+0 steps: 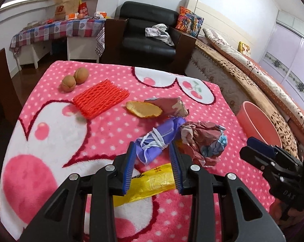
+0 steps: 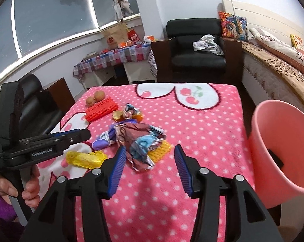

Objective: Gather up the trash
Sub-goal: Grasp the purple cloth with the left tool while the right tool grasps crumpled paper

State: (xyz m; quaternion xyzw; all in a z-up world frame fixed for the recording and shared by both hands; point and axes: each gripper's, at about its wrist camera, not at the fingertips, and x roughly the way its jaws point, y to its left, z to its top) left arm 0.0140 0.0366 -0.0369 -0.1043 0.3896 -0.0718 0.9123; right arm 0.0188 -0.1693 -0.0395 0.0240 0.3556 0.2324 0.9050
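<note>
Left wrist view. We see the left gripper [image 1: 153, 165] low over the pink polka-dot blanket [image 1: 103, 133], jaws partly open, blue pads on either side of a rolled purple cloth bundle [image 1: 160, 139]. Whether the pads press the bundle we cannot tell; it lies on the blanket. Under the jaws lies a yellow plastic bag [image 1: 152, 183]. Just right of the bundle sits a crumpled printed wrapper [image 1: 202, 139]. Farther off: an orange peel [image 1: 143, 109] touching a second crumpled wrapper [image 1: 168, 105], a red foam fruit net [image 1: 100, 99], and two brown round fruits [image 1: 75, 78] side by side. The pink bin [image 1: 259, 121] stands past the blanket's right edge. The right gripper [image 1: 273, 161] shows at the right; its opening cannot be judged from here.

Right wrist view. We see the right gripper [image 2: 150, 167] with jaws wide apart, holding nothing, above the blanket [image 2: 192, 141]. The crumpled wrapper [image 2: 138, 143] lies just ahead of the left pad, over a yellow foam net [image 2: 162, 151]. The purple bundle [image 2: 103, 141] and yellow bag [image 2: 85, 158] lie to the left, near the left gripper [image 2: 79, 135], seen side-on. The pink bin [image 2: 281, 143] tilts close at right.
</note>
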